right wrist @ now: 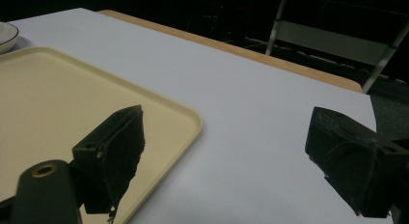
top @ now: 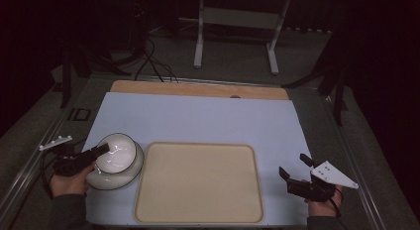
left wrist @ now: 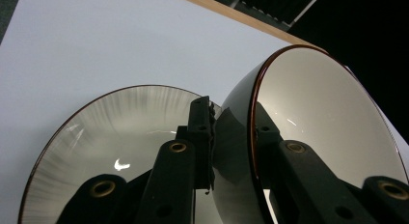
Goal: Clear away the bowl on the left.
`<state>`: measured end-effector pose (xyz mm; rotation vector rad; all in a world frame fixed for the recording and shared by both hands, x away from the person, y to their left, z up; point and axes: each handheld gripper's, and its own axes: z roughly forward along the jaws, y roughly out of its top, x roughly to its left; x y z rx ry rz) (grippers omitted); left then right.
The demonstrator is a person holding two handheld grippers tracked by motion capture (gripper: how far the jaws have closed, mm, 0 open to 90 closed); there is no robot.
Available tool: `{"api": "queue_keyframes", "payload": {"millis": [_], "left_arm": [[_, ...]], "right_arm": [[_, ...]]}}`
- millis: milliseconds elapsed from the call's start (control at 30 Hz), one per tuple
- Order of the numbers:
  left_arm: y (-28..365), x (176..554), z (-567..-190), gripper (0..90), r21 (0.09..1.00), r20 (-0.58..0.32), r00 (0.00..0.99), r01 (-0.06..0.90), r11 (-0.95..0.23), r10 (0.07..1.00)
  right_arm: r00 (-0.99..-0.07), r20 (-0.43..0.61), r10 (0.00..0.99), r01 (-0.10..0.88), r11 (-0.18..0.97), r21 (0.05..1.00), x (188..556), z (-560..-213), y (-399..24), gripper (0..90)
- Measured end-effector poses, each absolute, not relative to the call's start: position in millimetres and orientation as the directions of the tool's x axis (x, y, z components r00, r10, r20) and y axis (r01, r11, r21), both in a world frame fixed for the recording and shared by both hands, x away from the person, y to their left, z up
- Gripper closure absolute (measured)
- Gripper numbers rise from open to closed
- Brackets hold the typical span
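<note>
A white bowl (top: 118, 151) with a dark rim sits tilted on a white plate (top: 130, 174) at the table's left. My left gripper (top: 101, 149) is shut on the bowl's rim from the left. In the left gripper view one jaw lies against the outside wall of the bowl (left wrist: 318, 113) and the other inside it, with the plate (left wrist: 106, 127) underneath. At the right, my right gripper (top: 296, 166) stands open over the pale mat, with nothing between its jaws. The right gripper view has the right gripper (right wrist: 231, 156) wide apart beside the tray's corner.
A beige tray (top: 198, 183) lies in the middle near the front edge, between the two hands; its corner (right wrist: 183, 118) is close to my right gripper. A light blue mat (top: 198, 118) covers the table, with a wooden strip (top: 198, 88) at the far edge.
</note>
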<state>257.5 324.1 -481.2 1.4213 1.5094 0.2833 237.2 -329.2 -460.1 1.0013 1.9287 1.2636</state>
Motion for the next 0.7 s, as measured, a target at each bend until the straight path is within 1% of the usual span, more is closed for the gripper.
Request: {"api": "queue_keyframes", "payload": {"millis": [700], "left_arm": [[315.9,257.7,-478.9,77.2,0.737,-0.493,0.210,0.616,0.277,0.844]], "right_arm": [[-0.520,-0.087,0.849,0.259,0.254,0.932,237.4,-460.2,-329.6,13.5]]}}
